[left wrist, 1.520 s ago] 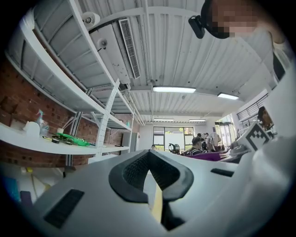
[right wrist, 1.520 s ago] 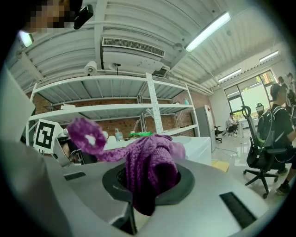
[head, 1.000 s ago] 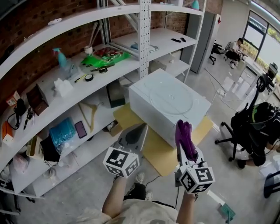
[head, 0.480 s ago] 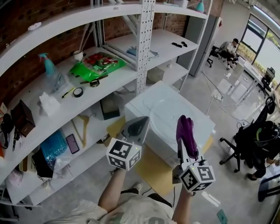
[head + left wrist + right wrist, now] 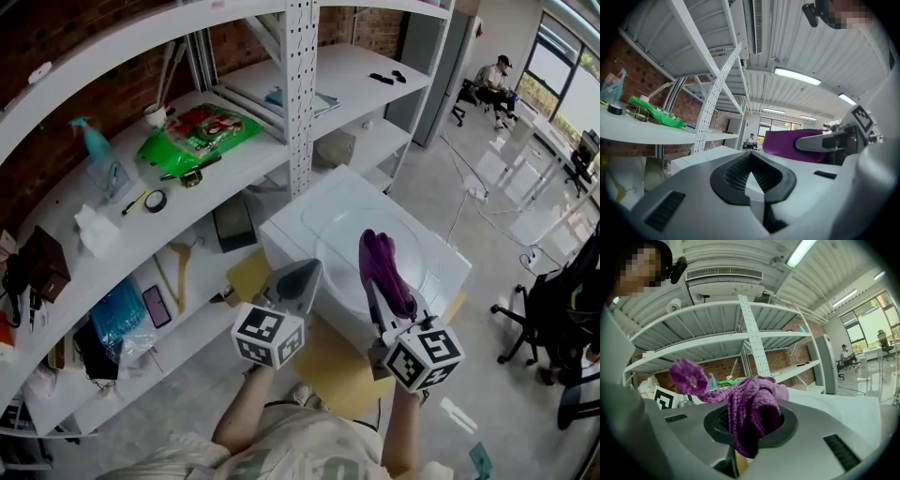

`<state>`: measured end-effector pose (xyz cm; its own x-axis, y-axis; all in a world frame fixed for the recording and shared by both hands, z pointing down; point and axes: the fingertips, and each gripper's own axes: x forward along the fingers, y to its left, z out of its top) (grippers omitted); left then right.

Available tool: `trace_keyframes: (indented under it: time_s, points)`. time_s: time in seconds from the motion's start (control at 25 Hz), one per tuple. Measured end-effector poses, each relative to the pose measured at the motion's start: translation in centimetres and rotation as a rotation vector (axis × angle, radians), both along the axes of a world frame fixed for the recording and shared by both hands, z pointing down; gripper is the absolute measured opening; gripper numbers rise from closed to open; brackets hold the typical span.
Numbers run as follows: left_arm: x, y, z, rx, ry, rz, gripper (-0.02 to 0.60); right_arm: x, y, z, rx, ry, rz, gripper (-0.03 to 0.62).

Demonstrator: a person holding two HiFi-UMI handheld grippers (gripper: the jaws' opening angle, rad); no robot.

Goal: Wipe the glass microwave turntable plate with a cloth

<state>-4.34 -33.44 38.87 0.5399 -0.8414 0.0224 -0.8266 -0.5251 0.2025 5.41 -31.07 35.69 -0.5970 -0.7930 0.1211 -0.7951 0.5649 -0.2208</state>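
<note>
**Student:** Is any writing legible in this view?

**Instructor:** None. The only printed patterns are black-and-white square markers on the 2 cubes, the left cube (image 5: 267,335) and the right cube (image 5: 424,354). The green packet (image 5: 197,131) on the shelf unit (image 5: 300,84) carries red print too small to read.

**Student:** Which containers appear, and what do they hold?

**Instructor:** A blue spray bottle (image 5: 94,155) stands on the same shelf as the packet; its contents cannot be made out. A blue bag (image 5: 117,305) lies 1 shelf lower. The white box (image 5: 281,234) sits on a tan sheet (image 5: 328,361) on the floor.

**Student:** Where is the task's object?

**Instructor:** The glass turntable plate (image 5: 339,251) lies flat on top of the white box, seen as a faint circle.

**Student:** And the tongs?

**Instructor:** The left gripper (image 5: 750,171) has its jaws brought together with nothing between them. The right gripper (image 5: 752,420) is clamped on the purple cloth (image 5: 750,408), which bunches up out of the jaws with 1 loop flopping to the side. In the head view the cloth (image 5: 382,267) overlaps the plate's outline. Whether it touches the glass cannot be told.
</note>
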Motion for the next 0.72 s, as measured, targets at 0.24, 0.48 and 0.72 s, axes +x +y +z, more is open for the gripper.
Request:
trace_keyframes:
  time_s: [0.24, 0.48, 0.72]
  points:
    - [0.8, -0.4, 1.4, -0.036, -0.012, -0.006, 0.003, -4.0, -3.4, 1.7, -0.076, 0.081, -0.195, 0.051]
    - [1.9, -0.7, 3.6, -0.103, -0.020, 0.012, 0.003, -5.4, -6.1, 4.3, -0.155, 0.211, -0.245, 0.051]
    - [2.0, -1.1, 4.8, -0.151, 0.002, 0.005, 0.003, -5.7, -7.4, 4.9, -0.186, 0.257, -0.257, 0.051]
